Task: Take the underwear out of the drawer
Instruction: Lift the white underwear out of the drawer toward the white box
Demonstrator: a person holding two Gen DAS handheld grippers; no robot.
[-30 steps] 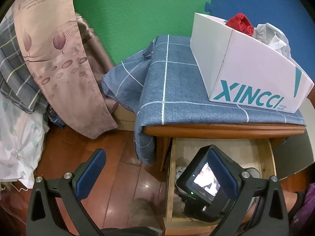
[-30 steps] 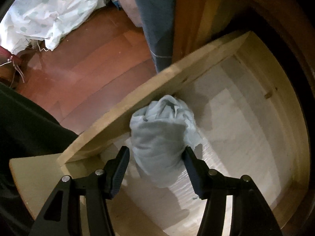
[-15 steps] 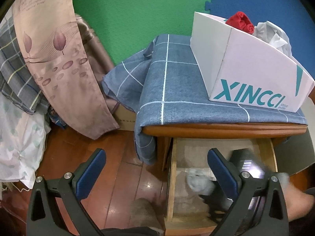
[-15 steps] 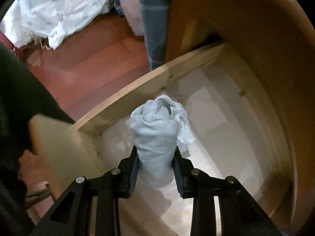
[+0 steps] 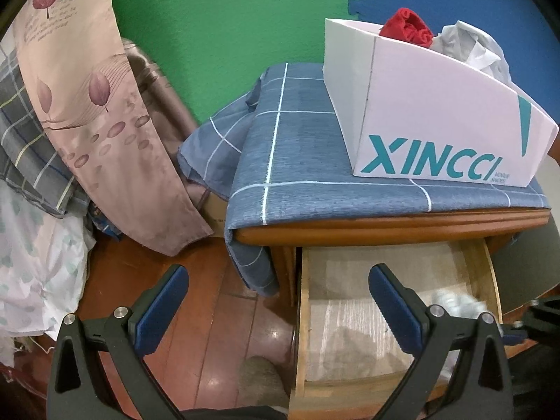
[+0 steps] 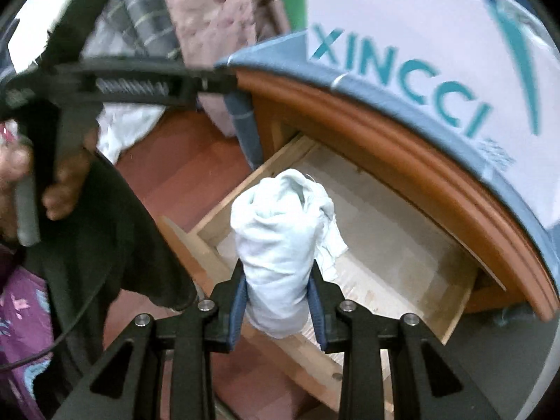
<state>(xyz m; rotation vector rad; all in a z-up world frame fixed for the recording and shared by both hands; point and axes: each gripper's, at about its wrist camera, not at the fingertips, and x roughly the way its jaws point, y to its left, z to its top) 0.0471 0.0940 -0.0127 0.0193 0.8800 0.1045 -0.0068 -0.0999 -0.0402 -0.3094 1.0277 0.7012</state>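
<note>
A: Where is the underwear (image 6: 280, 245)?
B: It is a pale blue bundle pinched between the pads of the right gripper (image 6: 278, 309), held in the air above the open drawer (image 6: 402, 245).
A: And the other one?
B: The left gripper (image 5: 276, 309) has its blue-padded fingers spread wide with nothing between them, over the wooden floor (image 5: 210, 315) and the drawer's left edge.
A: What is on the table (image 5: 385, 225)?
B: A blue checked cloth (image 5: 308, 161) covers it, and a white box (image 5: 437, 115) printed XINCCI stands on the cloth with red and grey fabric poking out.
</note>
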